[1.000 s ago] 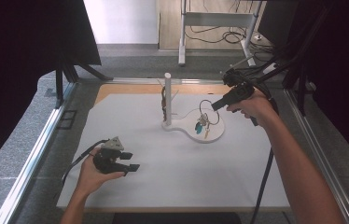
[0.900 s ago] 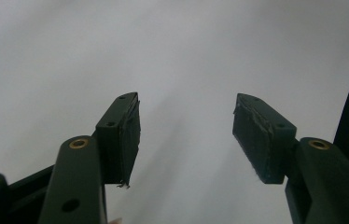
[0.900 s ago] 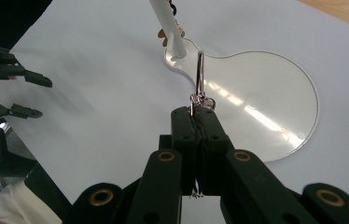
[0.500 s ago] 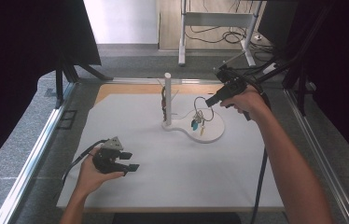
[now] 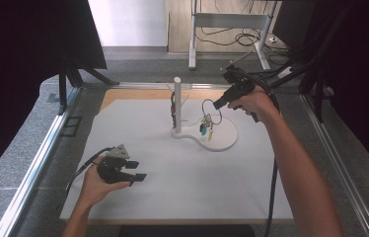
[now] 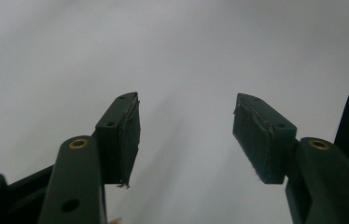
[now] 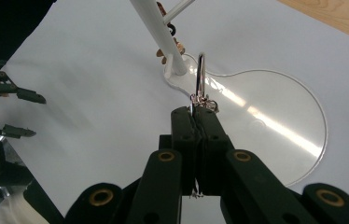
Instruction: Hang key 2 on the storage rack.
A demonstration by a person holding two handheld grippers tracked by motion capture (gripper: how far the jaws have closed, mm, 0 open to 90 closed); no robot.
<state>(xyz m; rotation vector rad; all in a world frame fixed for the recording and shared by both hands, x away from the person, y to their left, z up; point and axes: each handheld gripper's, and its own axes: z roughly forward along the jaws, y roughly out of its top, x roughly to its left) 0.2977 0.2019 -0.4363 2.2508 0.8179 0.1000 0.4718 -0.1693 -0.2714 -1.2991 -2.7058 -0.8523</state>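
Keys on a wire ring (image 5: 211, 112) hang from the right tool (image 5: 218, 103), whose jaws are pressed together on the ring's top, likely so the bunch (image 5: 205, 127) dangles free for hooking. In the right gripper view the ring (image 7: 201, 79) stands just ahead of the pinching tips, above the clear stand base (image 7: 303, 140) and near the white post (image 7: 156, 32). Well apart, the left tool (image 5: 135, 170) rests on the white table (image 5: 182, 187), jaws spread, holding nothing, seemingly waiting.

soft, even daylight; a bright glare streak crosses the clear stand base (image 7: 275, 135), dark surroundings, left gripper's jaws slightly blurred.
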